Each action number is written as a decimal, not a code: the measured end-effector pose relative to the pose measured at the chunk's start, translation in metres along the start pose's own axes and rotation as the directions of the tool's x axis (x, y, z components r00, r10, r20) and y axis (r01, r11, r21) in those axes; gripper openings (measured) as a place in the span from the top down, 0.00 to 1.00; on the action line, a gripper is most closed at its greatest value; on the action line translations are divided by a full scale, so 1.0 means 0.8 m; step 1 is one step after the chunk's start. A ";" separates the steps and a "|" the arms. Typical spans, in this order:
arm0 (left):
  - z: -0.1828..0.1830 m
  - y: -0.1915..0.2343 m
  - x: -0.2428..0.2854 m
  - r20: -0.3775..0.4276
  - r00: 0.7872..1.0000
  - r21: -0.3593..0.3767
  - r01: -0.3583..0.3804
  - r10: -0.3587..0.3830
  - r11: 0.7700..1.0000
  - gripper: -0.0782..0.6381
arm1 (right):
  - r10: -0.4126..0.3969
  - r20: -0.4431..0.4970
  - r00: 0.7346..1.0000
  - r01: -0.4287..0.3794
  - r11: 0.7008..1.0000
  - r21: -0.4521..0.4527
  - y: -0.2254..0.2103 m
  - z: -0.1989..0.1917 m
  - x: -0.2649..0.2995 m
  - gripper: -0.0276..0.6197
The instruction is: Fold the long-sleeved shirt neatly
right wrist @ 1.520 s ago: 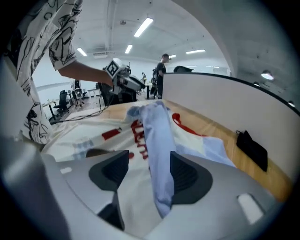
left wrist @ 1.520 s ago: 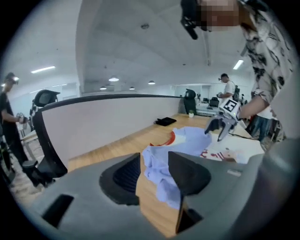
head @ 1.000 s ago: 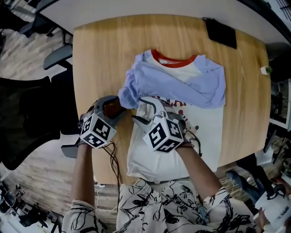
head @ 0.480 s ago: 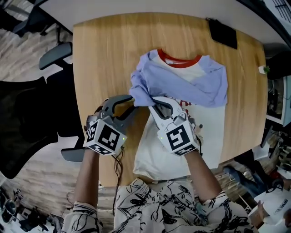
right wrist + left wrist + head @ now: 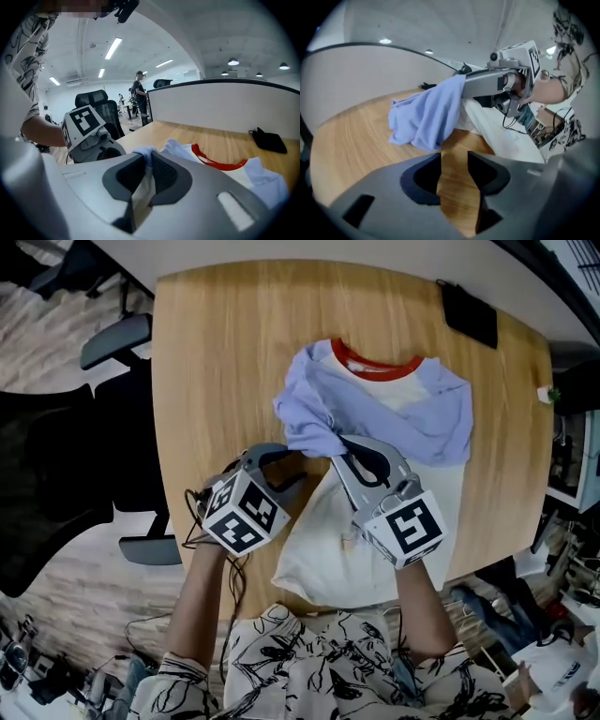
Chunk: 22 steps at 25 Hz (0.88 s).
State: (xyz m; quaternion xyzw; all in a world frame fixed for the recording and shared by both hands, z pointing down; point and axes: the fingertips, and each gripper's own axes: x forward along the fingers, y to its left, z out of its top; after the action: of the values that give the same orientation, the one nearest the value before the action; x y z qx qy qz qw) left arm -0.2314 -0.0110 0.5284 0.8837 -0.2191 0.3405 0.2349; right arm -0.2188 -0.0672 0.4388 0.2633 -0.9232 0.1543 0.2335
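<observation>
Pinching bunched light-blue sleeve fabric in right gripper, jaws closed hard, thin wad of cloth squeezed between the pads. Held raised off the tabletop, probably to carry the sleeve over the shirt body and lay it flat inside the outline. Same grip in head view at the tip of right gripper, blue cloth draping off it toward the collar.

Hovering just beside, on the person's left: left gripper, jaws partly apart and just been opening, nothing between them. Only bare wood showing through the gap in left gripper view. Aimed at the hanging blue bunch, near but not touching. Judging from that, free to re-grab lower on the sleeve or pin an edge while the other side pulls.

Spread under both tools: cream long-sleeved shirt with red neckband and light-blue sleeves, collar away from the person, hem at the near table edge. More blue sleeve cloth lying across the chest.

All resting on light wooden table with rounded corners, shirt right of centre.

Early stage by the look: sleeves being tucked in, body not yet folded. Risk: small pinch slipping, sleeve dropping crumpled.
</observation>
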 end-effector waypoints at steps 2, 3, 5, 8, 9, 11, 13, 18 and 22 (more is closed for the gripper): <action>0.000 -0.002 -0.002 0.060 0.998 -0.096 -0.028 0.034 0.995 0.63 | 0.017 0.009 1.000 -0.017 1.000 -0.003 0.004 0.005 0.000 0.90; 0.003 0.003 -0.001 0.089 0.993 -0.134 -0.065 0.078 0.989 0.63 | 0.024 0.014 1.000 -0.024 1.000 -0.002 0.005 0.007 -0.002 0.90; 0.014 0.015 0.006 0.129 0.978 -0.196 -0.138 0.165 0.971 0.63 | 0.038 0.025 0.999 -0.038 0.999 0.000 0.005 0.012 -0.007 0.90; 0.033 0.029 0.021 0.167 0.960 -0.257 -0.179 0.226 0.950 0.63 | 0.059 0.038 0.998 -0.059 0.998 0.001 0.008 0.017 -0.011 0.90; 0.039 0.035 0.023 0.183 0.950 -0.268 -0.198 0.251 0.943 0.65 | 0.063 0.040 0.997 -0.063 0.998 -0.004 0.009 0.017 -0.011 0.90; 0.047 0.049 0.019 0.223 0.923 -0.277 -0.247 0.313 0.928 0.82 | 0.068 0.048 0.996 -0.068 0.998 -0.010 0.012 0.017 -0.012 0.90; 0.053 0.064 0.001 0.244 0.901 -0.265 -0.294 0.359 0.918 0.86 | 0.068 0.060 0.996 -0.067 0.998 -0.007 0.013 0.018 -0.014 0.89; 0.047 0.086 -0.061 0.162 0.895 -0.094 -0.406 0.416 0.909 0.87 | 0.074 0.005 0.997 -0.074 0.996 -0.044 0.012 -0.003 -0.001 0.78; 0.042 0.097 -0.108 0.018 0.869 0.232 -0.484 0.494 0.844 0.87 | 0.144 -0.136 0.980 -0.161 0.979 -0.124 0.041 -0.045 0.036 0.58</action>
State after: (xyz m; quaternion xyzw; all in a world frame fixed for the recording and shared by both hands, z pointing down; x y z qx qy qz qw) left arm -0.3155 -0.0717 0.4661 0.8123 -0.3913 0.4305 0.0417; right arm -0.2460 -0.0376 0.4787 0.1649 -0.9324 0.1257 0.2962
